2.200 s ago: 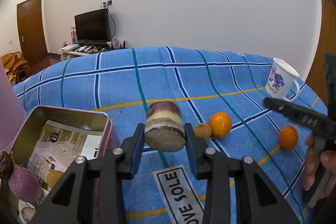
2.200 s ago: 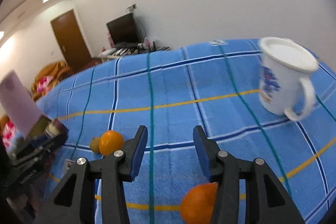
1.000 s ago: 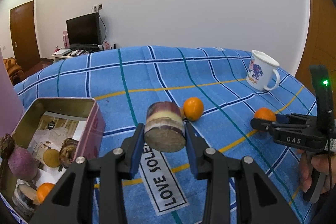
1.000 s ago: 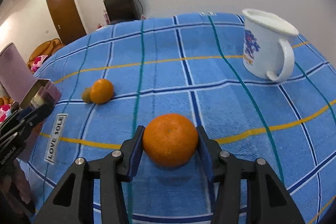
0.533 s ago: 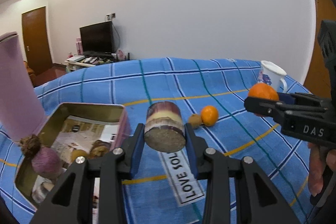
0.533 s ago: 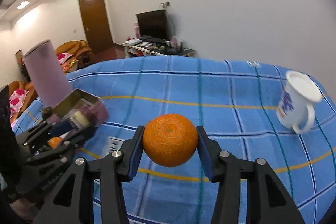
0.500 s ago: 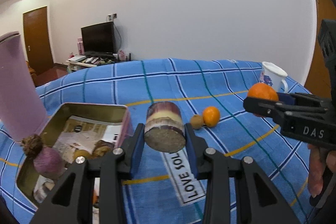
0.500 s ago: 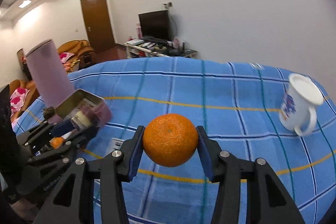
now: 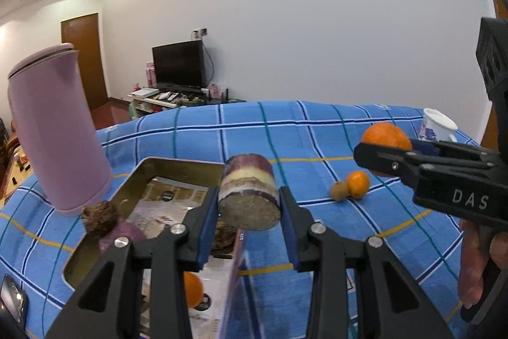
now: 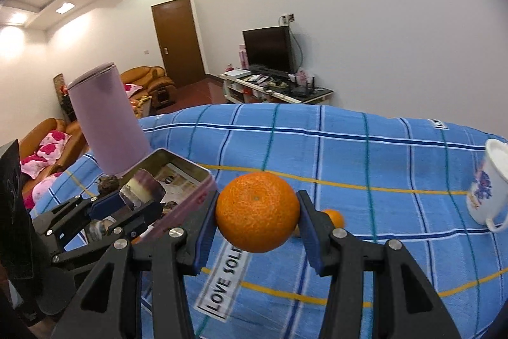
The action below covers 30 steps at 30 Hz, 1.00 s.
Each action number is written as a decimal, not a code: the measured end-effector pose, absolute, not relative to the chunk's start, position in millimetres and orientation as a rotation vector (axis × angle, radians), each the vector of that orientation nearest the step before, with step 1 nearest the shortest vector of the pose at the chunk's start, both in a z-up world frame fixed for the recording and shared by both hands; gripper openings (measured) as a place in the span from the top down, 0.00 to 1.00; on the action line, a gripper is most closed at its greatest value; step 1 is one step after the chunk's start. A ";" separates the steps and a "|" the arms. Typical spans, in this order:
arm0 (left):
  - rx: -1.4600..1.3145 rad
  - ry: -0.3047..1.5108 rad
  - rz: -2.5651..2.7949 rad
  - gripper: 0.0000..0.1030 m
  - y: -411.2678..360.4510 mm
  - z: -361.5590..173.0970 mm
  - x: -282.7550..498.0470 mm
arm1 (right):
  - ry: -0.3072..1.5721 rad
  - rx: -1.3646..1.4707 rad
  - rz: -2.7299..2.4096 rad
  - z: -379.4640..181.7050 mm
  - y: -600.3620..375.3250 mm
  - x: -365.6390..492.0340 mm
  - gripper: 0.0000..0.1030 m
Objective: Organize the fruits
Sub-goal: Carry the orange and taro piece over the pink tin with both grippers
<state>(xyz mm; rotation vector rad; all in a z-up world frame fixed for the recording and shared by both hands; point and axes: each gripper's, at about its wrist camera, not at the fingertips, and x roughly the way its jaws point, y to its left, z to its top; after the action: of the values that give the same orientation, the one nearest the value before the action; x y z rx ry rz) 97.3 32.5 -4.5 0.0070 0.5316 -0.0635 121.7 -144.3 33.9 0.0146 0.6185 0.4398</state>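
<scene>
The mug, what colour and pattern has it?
White mug with a blue and red print; the right wrist view shows it best.

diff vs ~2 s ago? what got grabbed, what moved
The right gripper, open over the cloth 2.2 s ago, closed on the large orange, lifted it and carried it toward the tin box. The left gripper kept its grip on the sugarcane piece and moved over the tin's near edge. The small orange, brown fruit and mug stayed put.

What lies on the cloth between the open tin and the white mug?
In the left wrist view, a small orange touching a brownish fruit lies between the tin and mug.
</scene>
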 end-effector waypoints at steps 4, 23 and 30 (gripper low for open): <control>-0.001 0.519 -0.031 0.63 43.3 -3.1 94.0 | 0.615 0.004 0.471 32.0 -130.8 123.5 0.52; -0.025 0.480 0.104 0.62 104.5 7.2 75.2 | 0.600 -0.052 0.606 24.2 -72.5 124.3 0.52; -0.045 0.514 0.138 0.62 124.1 -2.3 73.7 | 0.600 -0.085 0.650 19.8 -46.9 121.3 0.52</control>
<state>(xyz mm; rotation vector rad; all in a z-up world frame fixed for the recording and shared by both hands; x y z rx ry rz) 73.7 124.1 -2.3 -0.0453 0.5136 0.1385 121.3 -46.9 19.8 -0.0854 0.6002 0.6504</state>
